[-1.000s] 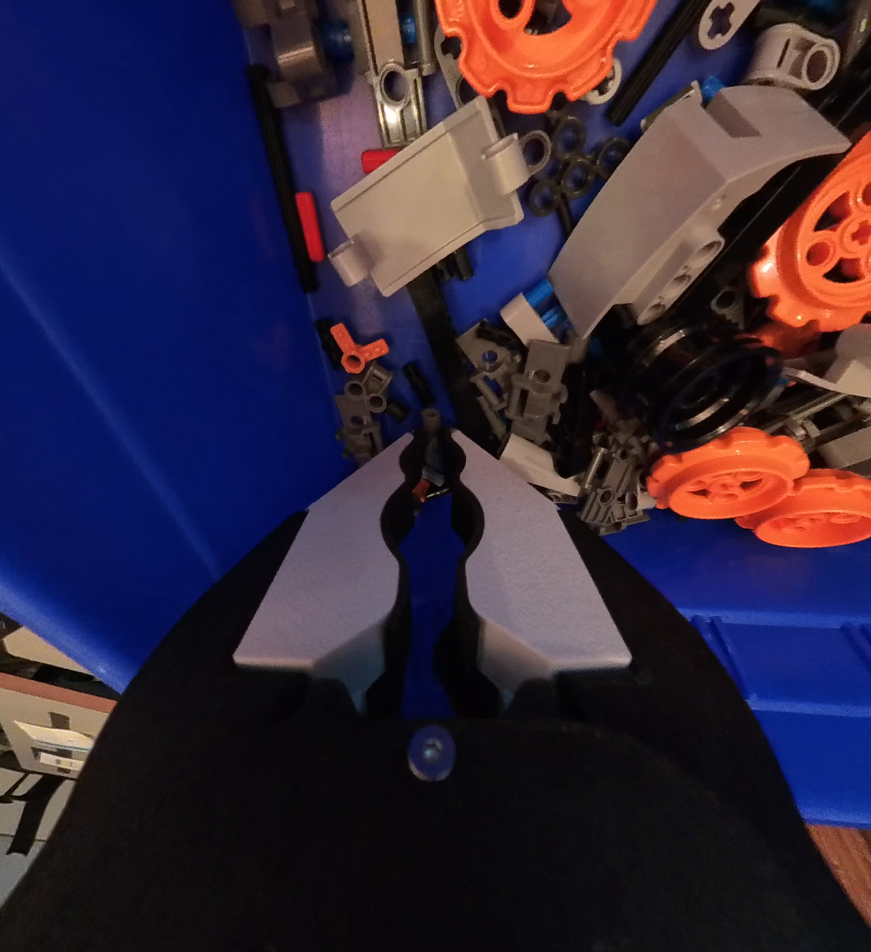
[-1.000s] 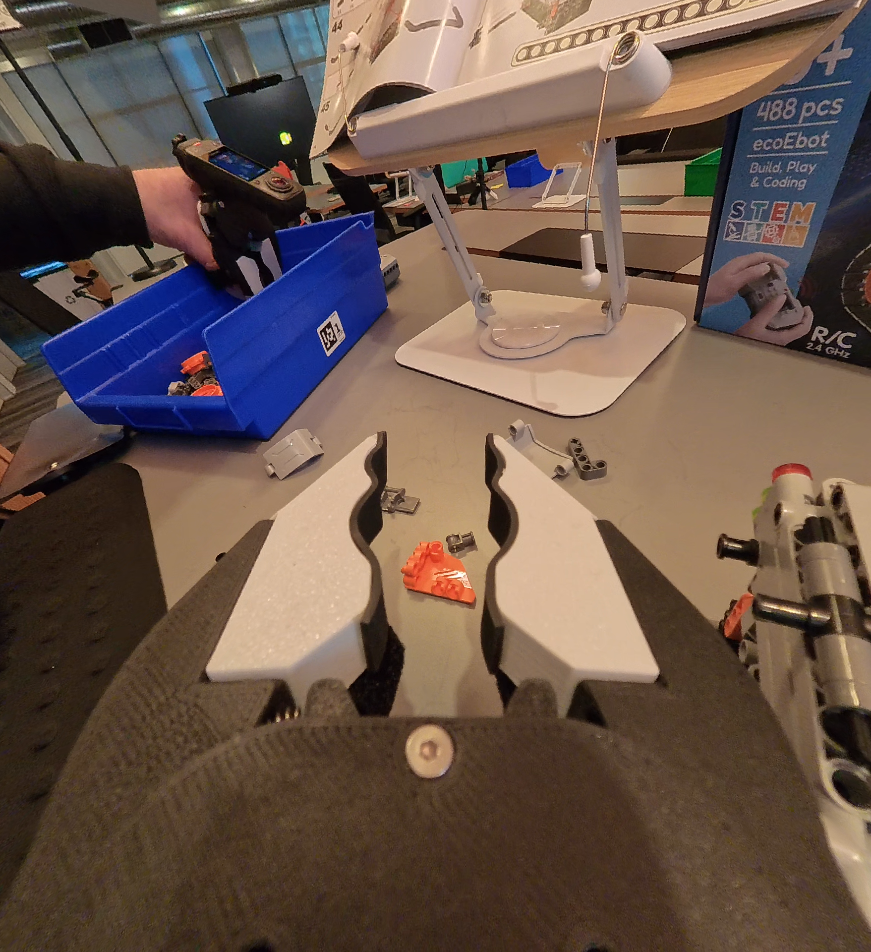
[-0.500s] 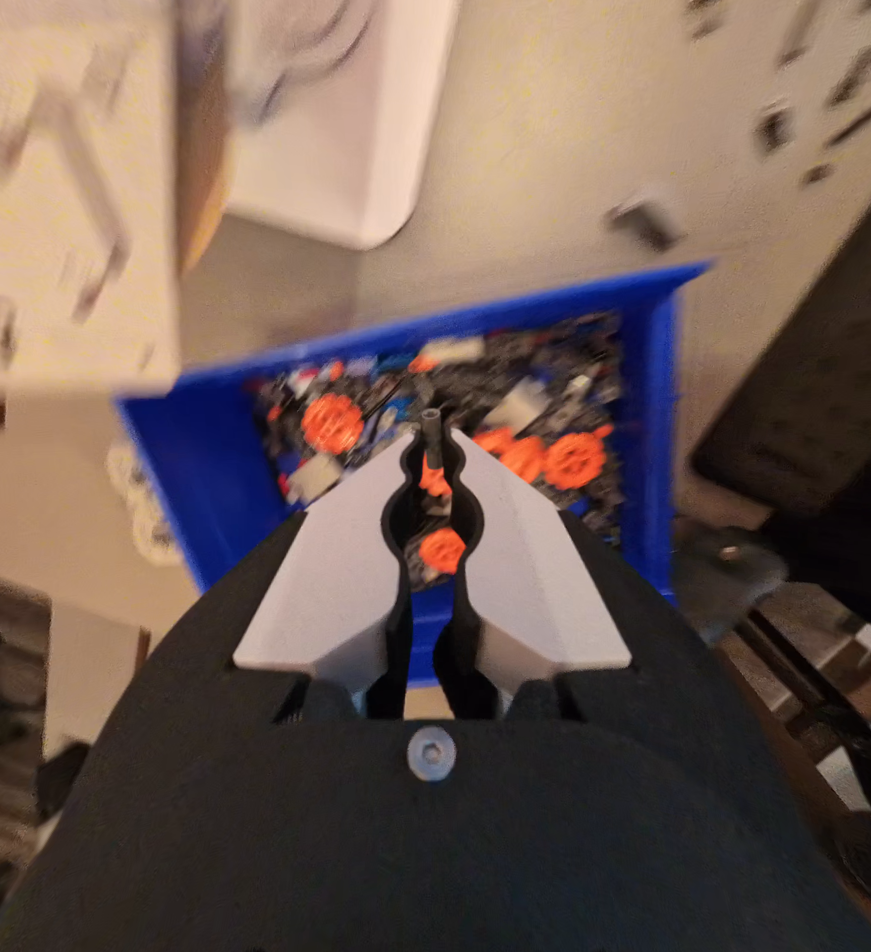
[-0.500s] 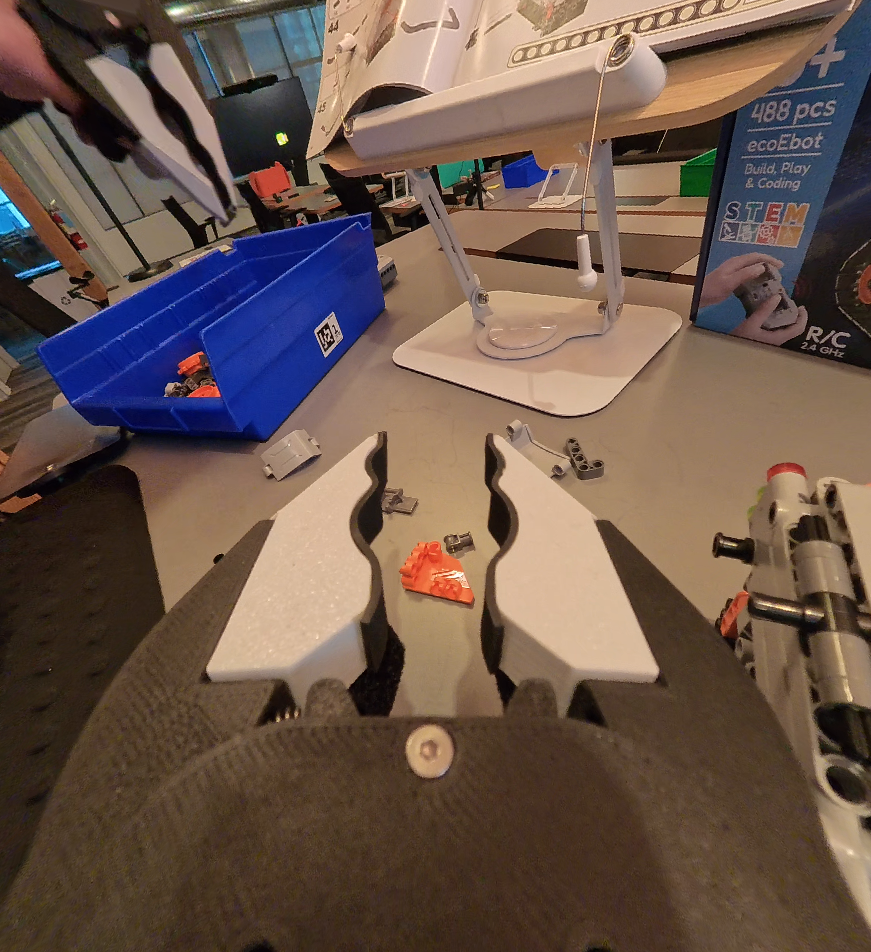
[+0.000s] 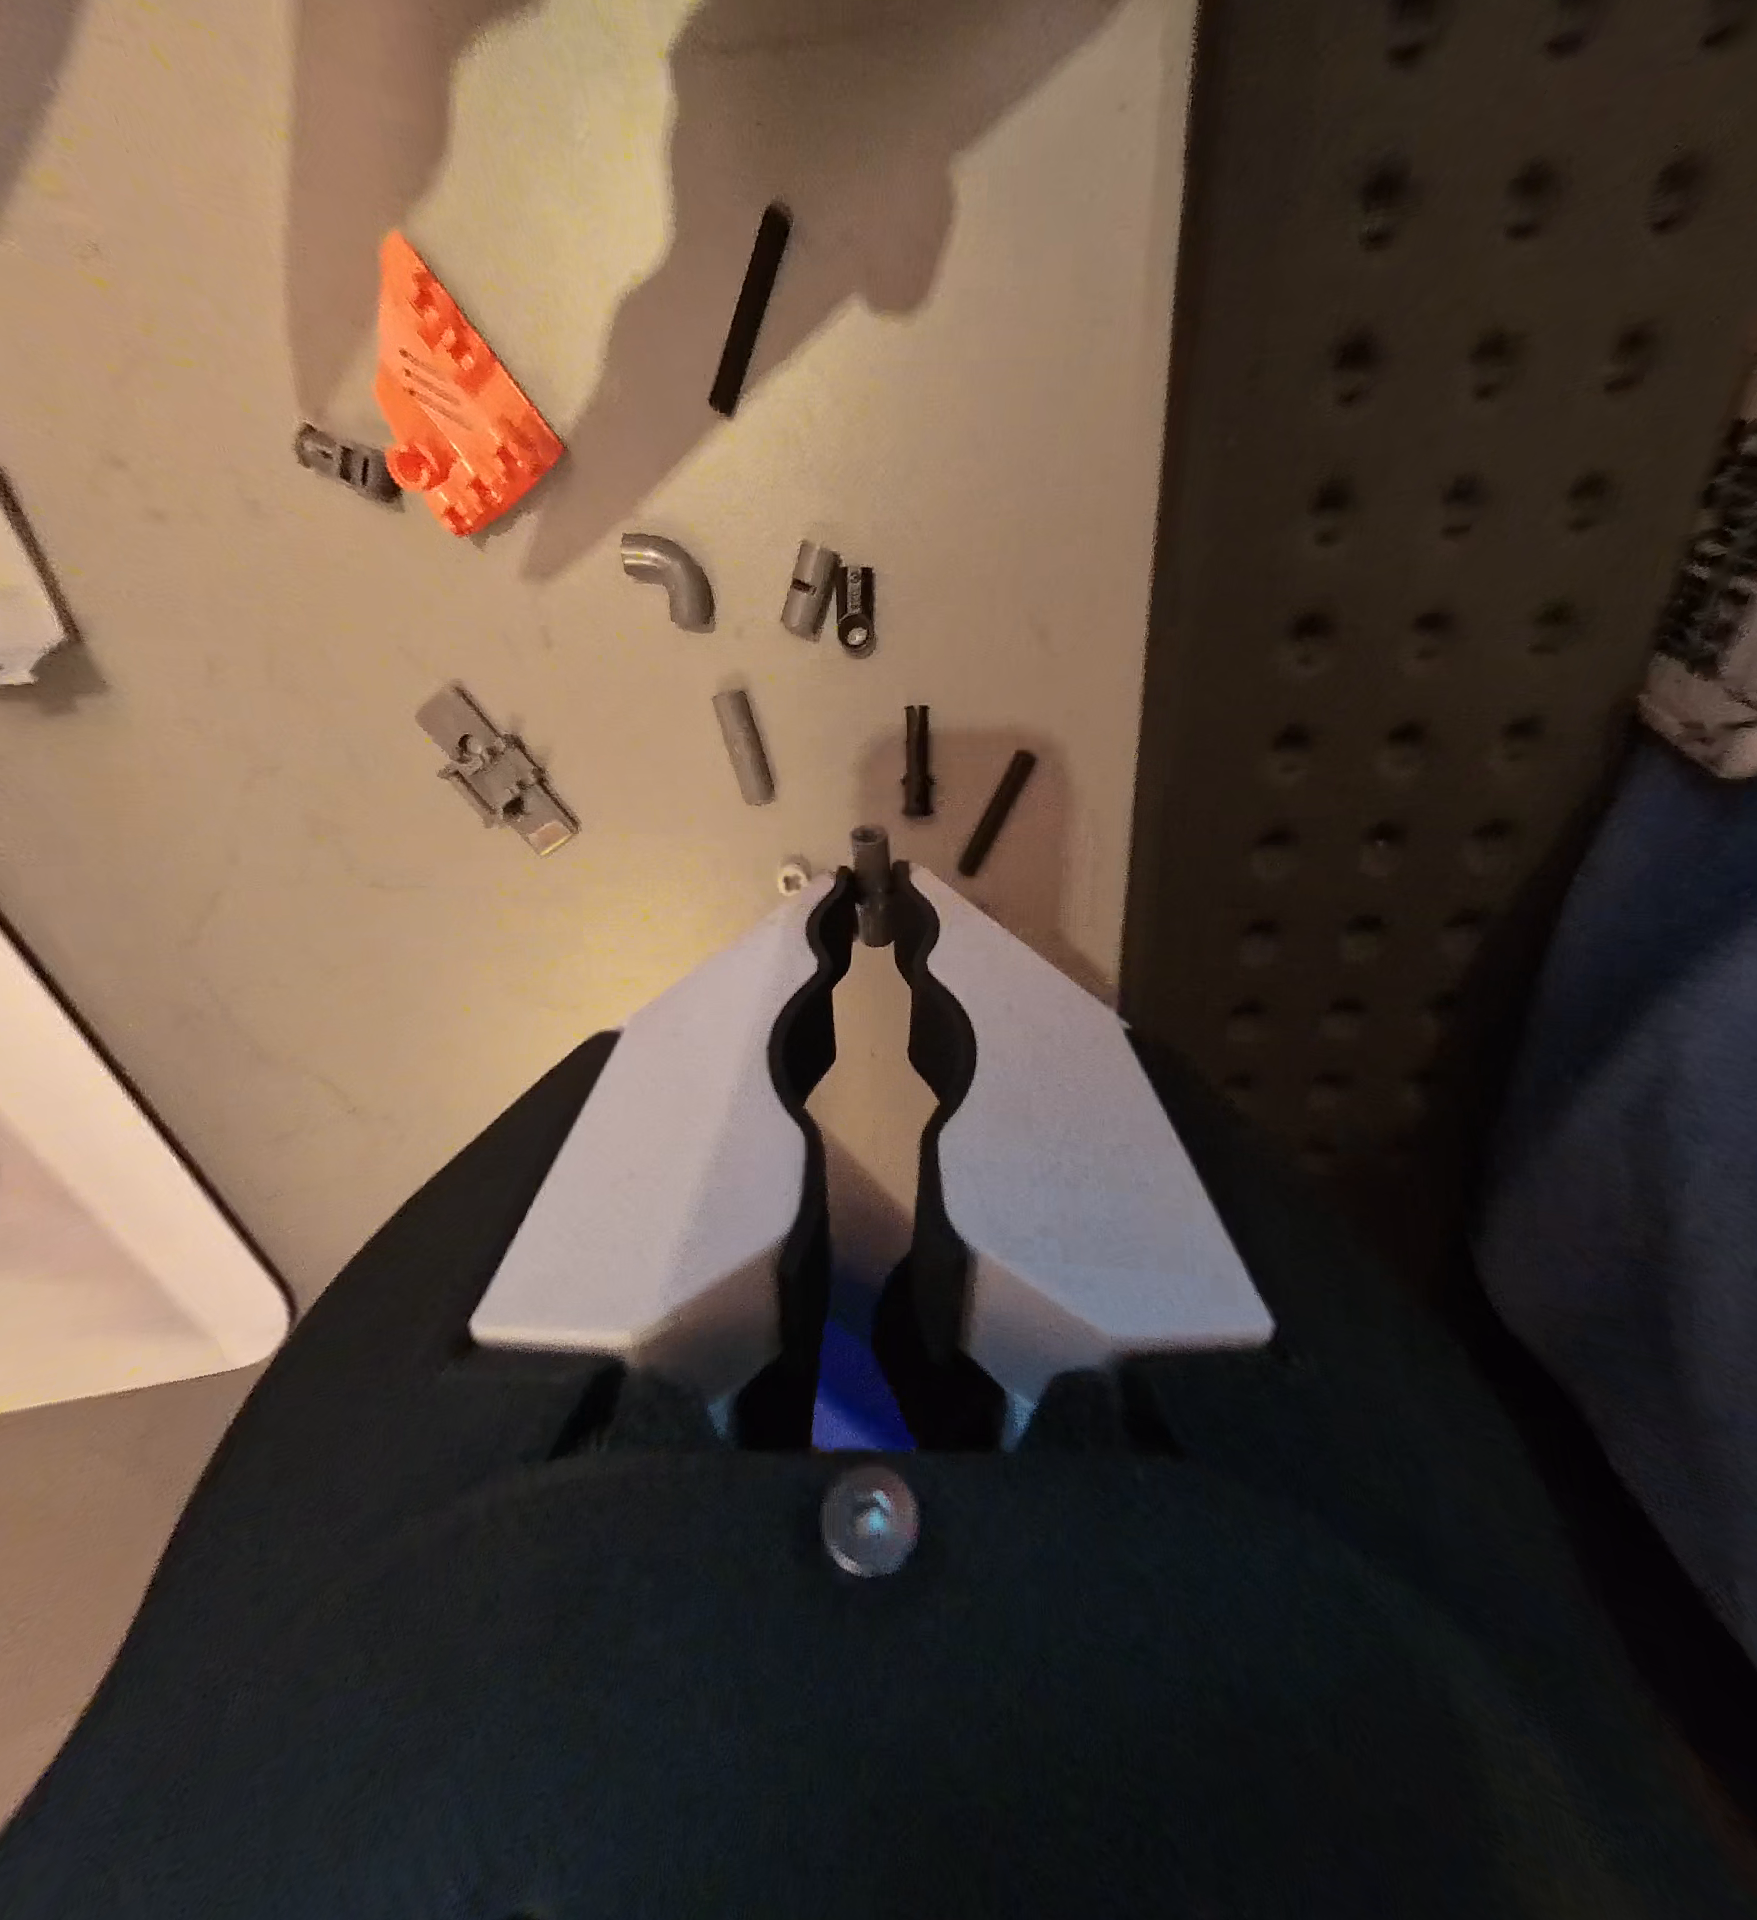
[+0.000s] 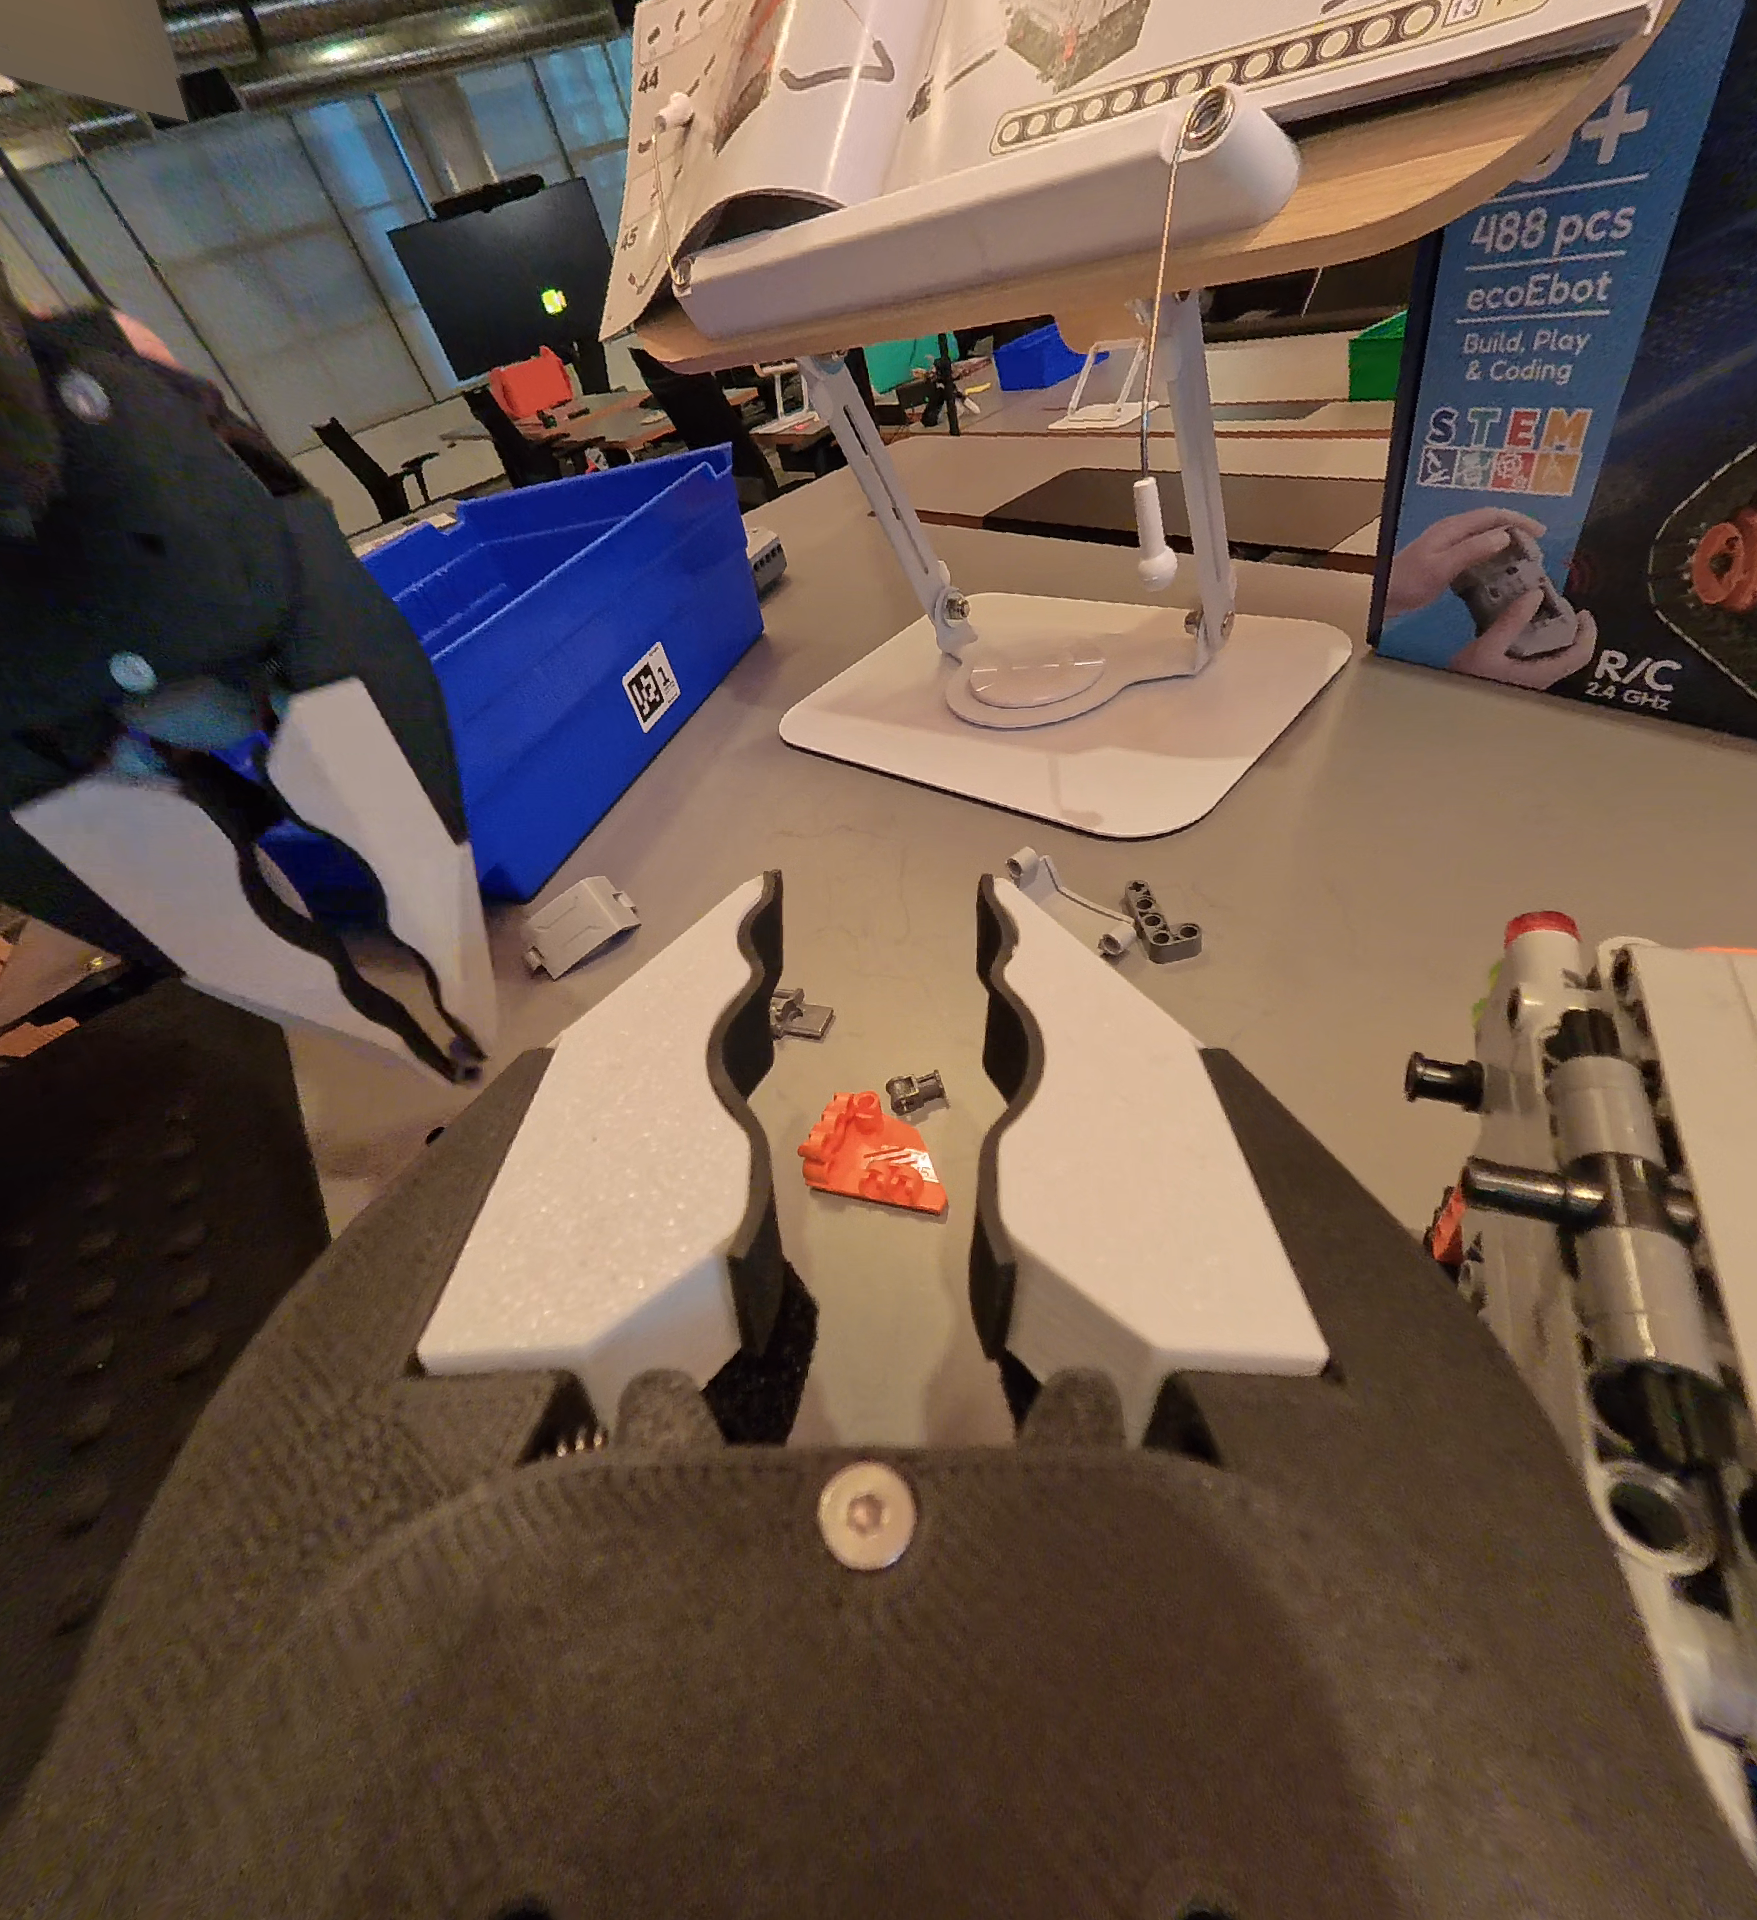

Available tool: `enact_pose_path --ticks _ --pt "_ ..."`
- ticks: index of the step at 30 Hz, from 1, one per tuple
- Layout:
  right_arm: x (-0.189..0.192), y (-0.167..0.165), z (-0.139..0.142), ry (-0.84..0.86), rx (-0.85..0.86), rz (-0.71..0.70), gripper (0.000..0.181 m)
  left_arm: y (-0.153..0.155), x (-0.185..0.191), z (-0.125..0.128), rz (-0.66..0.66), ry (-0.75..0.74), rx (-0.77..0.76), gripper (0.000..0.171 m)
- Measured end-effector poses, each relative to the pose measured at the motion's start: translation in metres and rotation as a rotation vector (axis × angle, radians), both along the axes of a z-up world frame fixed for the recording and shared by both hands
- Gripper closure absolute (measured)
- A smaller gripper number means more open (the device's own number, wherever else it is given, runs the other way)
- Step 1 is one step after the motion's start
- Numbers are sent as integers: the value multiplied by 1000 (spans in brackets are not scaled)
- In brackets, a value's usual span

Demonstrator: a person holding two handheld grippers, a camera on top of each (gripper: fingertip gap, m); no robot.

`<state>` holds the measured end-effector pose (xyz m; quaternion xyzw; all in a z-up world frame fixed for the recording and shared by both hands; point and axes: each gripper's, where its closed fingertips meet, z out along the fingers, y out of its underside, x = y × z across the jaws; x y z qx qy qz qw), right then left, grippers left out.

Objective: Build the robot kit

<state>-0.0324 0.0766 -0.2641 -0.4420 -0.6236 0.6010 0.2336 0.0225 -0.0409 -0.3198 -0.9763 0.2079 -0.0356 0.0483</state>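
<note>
grey pin [image 5: 872,881] pinched in left gripper [image 5: 874,894] over table edge; right gripper [image 6: 879,914] spread wide.

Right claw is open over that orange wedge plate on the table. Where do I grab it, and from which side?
Probably from straight above, closing across the two long sides of the orange wedge plate. It lies flat between the right claw fingers. Keep away from its far corner, where a small grey pin connector lies close; contact cannot be told.

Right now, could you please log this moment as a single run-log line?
left gripper: shut on small grey pin, above table | right gripper: open, empty, over orange plate | blue bin: behind
</note>
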Motion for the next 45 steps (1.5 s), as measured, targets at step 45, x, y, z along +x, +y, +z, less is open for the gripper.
enact_pose_path --ticks 45 --pt "-3 -2 -7 -29 20 -1 145 -306 -265 15 716 136 -222 147"
